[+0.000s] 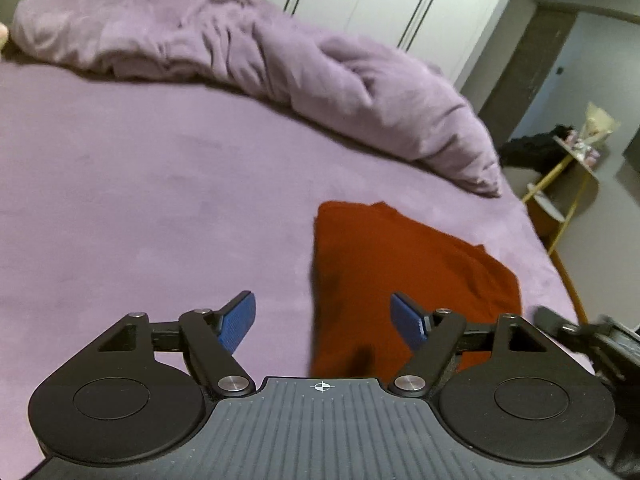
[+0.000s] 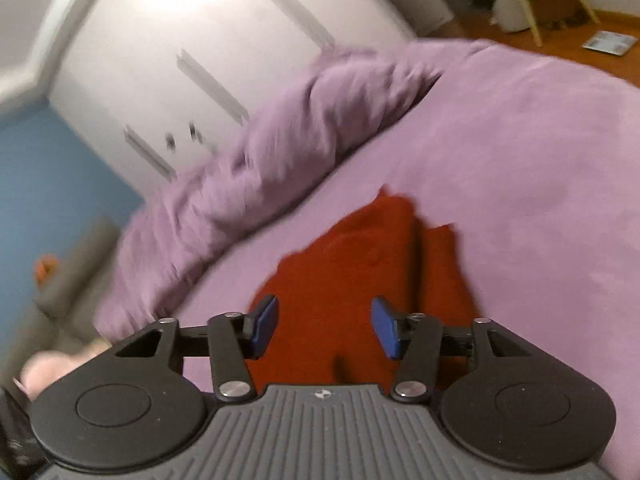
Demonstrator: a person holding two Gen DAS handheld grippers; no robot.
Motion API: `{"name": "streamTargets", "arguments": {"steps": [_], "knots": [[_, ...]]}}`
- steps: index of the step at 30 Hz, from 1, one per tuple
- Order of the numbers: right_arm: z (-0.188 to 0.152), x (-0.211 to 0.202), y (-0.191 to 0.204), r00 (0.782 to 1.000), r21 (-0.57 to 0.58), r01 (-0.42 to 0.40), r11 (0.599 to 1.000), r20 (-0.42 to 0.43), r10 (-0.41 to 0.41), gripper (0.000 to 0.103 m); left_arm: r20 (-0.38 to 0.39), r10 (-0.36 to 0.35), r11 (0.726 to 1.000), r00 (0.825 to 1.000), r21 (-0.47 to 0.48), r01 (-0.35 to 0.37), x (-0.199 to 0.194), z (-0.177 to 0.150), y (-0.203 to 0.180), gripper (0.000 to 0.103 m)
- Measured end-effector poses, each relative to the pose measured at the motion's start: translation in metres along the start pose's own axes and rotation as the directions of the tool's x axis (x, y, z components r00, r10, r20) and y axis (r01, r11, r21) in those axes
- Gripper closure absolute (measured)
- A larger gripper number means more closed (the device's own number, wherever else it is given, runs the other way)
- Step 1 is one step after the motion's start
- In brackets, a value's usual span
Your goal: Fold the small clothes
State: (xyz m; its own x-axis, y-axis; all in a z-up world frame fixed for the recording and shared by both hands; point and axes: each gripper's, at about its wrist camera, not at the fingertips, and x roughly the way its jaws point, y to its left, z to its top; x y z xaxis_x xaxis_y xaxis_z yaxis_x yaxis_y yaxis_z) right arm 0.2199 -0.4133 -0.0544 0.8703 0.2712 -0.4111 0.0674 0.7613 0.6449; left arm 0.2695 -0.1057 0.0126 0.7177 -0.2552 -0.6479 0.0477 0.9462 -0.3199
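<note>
Dim indoor light; right view motion-blurred; fisheye-bent edges; wardrobe [image 2: 160, 40] glare.

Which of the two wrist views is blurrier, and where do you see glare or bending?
Right wrist view: blurrier, the duvet and wardrobe smeared, with glare on the wardrobe top. Left wrist view: sharper, only the red garment edge is soft. Both views: fisheye bending curves the bed.

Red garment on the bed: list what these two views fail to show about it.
- Red garment, left wrist view: near edge hidden behind the left gripper.
- Right wrist view: motion blur smears its folds; the right gripper covers the near edge.
- Garment type: cannot tell.
</note>
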Motion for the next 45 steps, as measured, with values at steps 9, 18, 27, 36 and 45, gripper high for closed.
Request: {"name": "streamTargets", "arguments": {"steps": [9, 18, 27, 36, 45], "knots": [[0.04, 0.095, 0.015, 0.98, -0.115, 0.184, 0.976, -0.055, -0.191, 0.077, -0.003, 0.118, 0.987, 0.993, 0.108, -0.117, 0.076, 0.024, -0.04, 0.023], [0.032, 0.124, 0.011, 0.963, -0.308, 0.261, 0.915, 0.018, -0.269, 0.074, -0.013, 0.16, 0.963, 0.987, 0.222, -0.153, 0.122, 0.02, -0.063, 0.019], [0.024, 0.122, -0.002, 0.97, -0.265, 0.241, 0.933, 0.107, -0.22, 0.073, -0.023, 0.17, 0.966, 0.985, 0.203, -0.162, 0.136, 0.015, -0.058, 0.01], [0.022, 0.102, -0.001, 0.973, -0.235, 0.224, 0.946, 0.108, -0.204, 0.058, -0.046, 0.128, 0.973, 0.991, 0.2, -0.116, 0.117, 0.017, -0.042, 0.005], [0.016, 0.005, -0.06, 0.989, -0.11, 0.117, 0.987, -0.081, -0.126, 0.007, -0.12, -0.055, 0.951, 0.991, 0.295, 0.088, 0.046, 0.005, 0.022, 0.004]]}}
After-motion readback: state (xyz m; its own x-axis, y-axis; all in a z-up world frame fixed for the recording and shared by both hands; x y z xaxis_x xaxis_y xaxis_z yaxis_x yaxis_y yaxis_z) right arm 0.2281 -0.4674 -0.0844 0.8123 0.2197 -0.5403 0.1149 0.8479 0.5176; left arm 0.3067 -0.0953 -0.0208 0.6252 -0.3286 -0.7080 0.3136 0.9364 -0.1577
